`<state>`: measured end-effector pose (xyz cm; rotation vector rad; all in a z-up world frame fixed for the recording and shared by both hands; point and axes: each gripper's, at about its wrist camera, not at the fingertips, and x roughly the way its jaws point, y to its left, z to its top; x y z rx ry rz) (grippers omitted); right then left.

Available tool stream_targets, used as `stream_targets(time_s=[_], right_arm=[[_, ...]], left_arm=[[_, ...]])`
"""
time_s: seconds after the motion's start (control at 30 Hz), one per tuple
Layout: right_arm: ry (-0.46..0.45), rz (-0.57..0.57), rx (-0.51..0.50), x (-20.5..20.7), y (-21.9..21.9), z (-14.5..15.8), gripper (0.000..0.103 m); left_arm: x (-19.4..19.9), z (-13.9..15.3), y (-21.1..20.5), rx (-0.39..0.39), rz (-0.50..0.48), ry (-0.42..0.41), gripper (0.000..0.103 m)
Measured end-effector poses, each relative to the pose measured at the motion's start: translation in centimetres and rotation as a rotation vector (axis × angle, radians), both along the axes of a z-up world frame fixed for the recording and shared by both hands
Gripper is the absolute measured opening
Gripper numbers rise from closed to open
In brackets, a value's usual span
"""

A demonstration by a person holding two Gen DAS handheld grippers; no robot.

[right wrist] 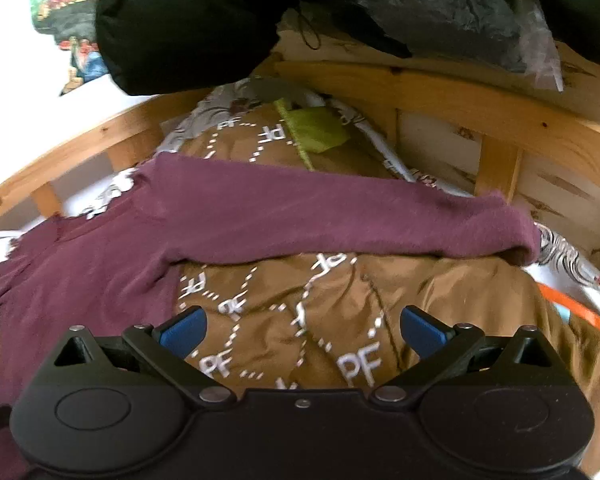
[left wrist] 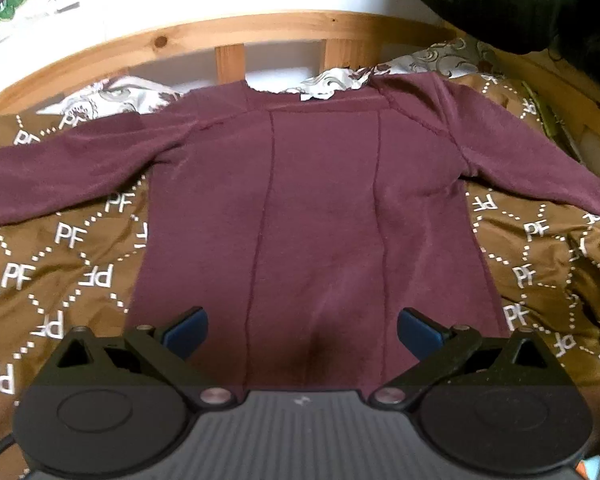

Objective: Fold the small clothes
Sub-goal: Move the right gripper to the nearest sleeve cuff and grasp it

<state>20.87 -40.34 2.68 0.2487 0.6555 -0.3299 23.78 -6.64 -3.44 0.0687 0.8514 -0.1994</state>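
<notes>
From the left wrist view, a maroon long-sleeved top [left wrist: 316, 208] lies flat on a brown quilt [left wrist: 60, 264] printed with "PF", sleeves spread toward 9 and 3 o'clock, neckline at 12 near the wooden bed rail [left wrist: 228, 32]. The left hand-held gripper [left wrist: 302, 334] hangs wide apart above the hem, holding nothing.

From the right wrist view, the top's sleeve [right wrist: 340, 220] stretches toward 3 o'clock. The right hand-held gripper [right wrist: 303, 332] gapes wide above bare quilt, empty.

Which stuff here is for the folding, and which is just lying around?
For the folding:
maroon top, spread flat
left gripper, fingers open
right gripper, fingers open

Just lying around:
brown blanket
green cloth
black bundle
wooden bed rail
</notes>
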Motion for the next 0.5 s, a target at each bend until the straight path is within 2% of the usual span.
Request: stream_targets(time_s=[0.1,0.23,0.4,0.5], right_arm=[[-0.033,-0.049,0.013,1.1,-1.0,-0.7,0.103],[-0.239,-0.114,0.082,0.2,-3.6,-2.4,0.103],[-0.186,-0.247,0.13,1.4,-6.8,-4.0,0.103],[-0.199,-0.316,0.162,1.5,-8.1,-4.3,0.103]], left_arm=[[0.2,-1.5,0.9,-0.025,0.001,0.009,0.102],[0.4,-2.7,3.2,-0.09,0.061,0.058,0.102],[1.4,-3.6,4.9,-0.193,0.127,0.149,0.102],[1.7,-3.9,5.2,-0.23,0.138,0.176,0.102]])
